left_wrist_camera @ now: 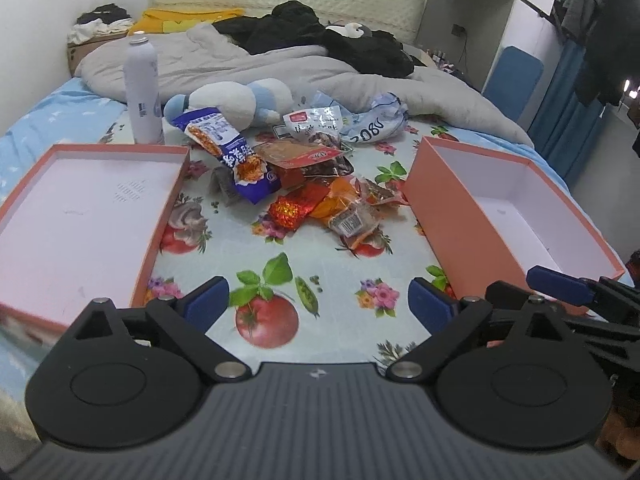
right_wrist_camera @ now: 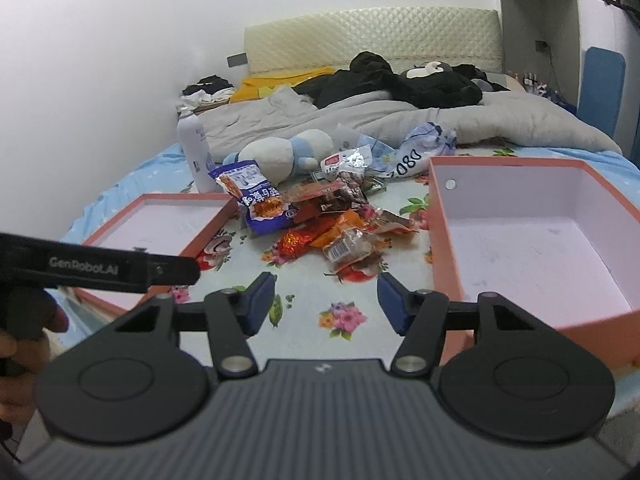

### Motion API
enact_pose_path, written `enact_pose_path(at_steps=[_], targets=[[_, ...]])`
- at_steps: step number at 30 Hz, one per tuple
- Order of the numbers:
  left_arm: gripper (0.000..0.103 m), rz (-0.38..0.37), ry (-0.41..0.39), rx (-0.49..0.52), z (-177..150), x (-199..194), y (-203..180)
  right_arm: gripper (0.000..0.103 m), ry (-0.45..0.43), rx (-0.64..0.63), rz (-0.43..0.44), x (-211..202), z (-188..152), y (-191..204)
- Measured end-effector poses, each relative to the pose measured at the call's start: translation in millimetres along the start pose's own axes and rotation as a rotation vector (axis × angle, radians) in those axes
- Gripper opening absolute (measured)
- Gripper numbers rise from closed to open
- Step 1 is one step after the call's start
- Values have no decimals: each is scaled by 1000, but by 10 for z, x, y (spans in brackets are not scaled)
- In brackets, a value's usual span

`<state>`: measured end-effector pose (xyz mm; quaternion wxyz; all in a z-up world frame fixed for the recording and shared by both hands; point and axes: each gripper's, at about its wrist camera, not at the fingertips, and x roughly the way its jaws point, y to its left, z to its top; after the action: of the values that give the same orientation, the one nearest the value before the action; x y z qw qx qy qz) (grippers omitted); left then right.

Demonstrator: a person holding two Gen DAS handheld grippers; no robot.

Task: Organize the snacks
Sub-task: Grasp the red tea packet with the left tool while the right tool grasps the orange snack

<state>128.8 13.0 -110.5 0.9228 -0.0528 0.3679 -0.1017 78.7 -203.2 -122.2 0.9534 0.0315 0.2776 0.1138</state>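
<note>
Nothing is sorted yet: the snack pile (left_wrist_camera: pixel 316 184) lies at twelve o'clock between the two boxes, the shallow one (left_wrist_camera: pixel 160 232) at nine, the deep one (right_wrist_camera: pixel 440 232) at three, both bare inside. My left gripper (left_wrist_camera: pixel 318 300) and right gripper (right_wrist_camera: pixel 326 300) hang wide open, holding nothing. Next, I judge, comes reaching forward for the nearest clear packet (right_wrist_camera: pixel 346 248).

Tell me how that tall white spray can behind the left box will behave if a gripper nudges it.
The white spray can stands upright on soft bedding, tall and narrow, so it will probably tip easily. Once down, its round body would likely roll. Its smooth surface may slip between the pads.
</note>
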Motion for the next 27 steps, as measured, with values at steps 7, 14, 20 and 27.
enact_pose_path(at_steps=[7,14,20,27], targets=[[91,25,-25,10,251,397,235,61,23,-63,30,416,82,58],[91,5,-14,0,500,885,362,77,38,-81,56,938,167,52],[90,18,9,-18,670,1387,512,77,85,-105,37,1451,125,4],[89,-17,90,20,779,2009,551,77,147,-69,-15,1937,101,-170]])
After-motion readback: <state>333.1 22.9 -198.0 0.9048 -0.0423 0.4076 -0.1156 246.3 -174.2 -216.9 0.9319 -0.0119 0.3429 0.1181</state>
